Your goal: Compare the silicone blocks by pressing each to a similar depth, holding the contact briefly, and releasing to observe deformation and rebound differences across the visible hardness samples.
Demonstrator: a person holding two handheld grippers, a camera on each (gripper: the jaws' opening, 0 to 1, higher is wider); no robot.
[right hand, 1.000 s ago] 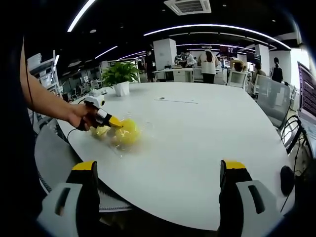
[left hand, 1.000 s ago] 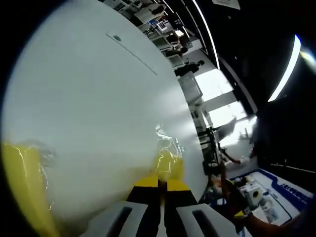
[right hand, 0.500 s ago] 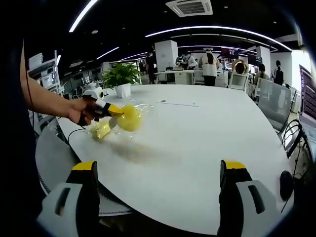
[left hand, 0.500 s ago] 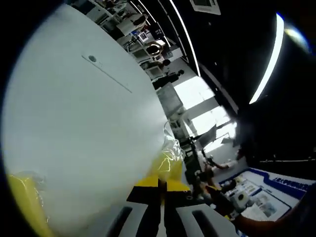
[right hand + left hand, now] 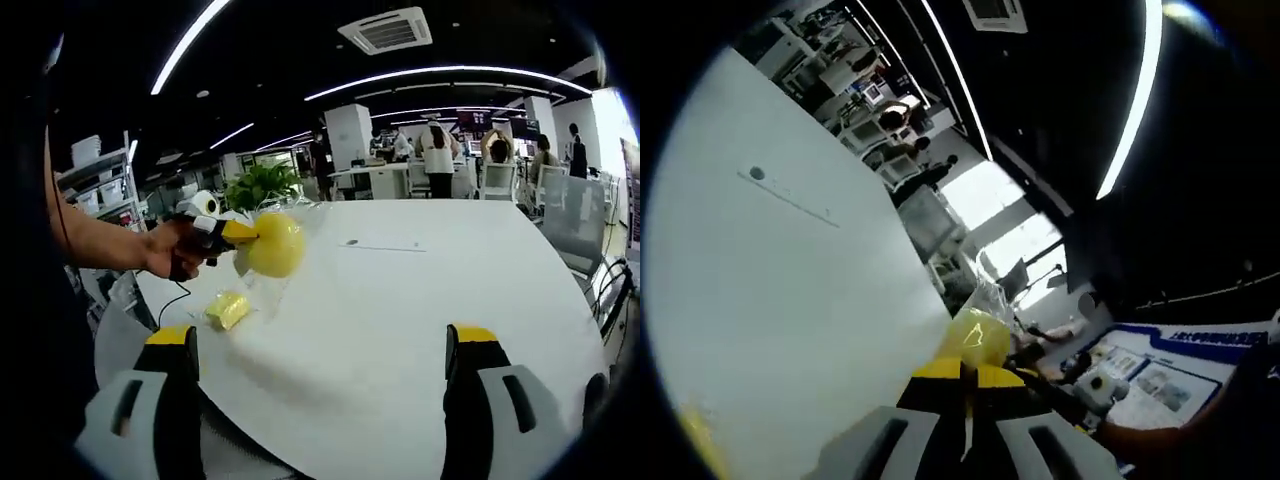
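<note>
Left gripper point(image 5: 228, 232): jaws closed on the yellow block point(image 5: 273, 245), gripping its clear plastic wrap point(image 5: 300, 215) and holding it in the air above the white table point(image 5: 420, 300); in the left gripper view the jaws meet at the same block point(image 5: 977, 338).
Right gripper point(image 5: 320, 390): jaws wide apart, holding nothing, low over the table's near edge.
Change: a second ago the block lay on the table beside the second block point(image 5: 227, 309); it has been lifted away, and the second one remains.
Meaning: probably inspection or repositioning, not a press; comparison appears barely begun.
Unclear: the wrap blurs the block's outline; any dent cannot be judged; hardness markings are unreadable.
</note>
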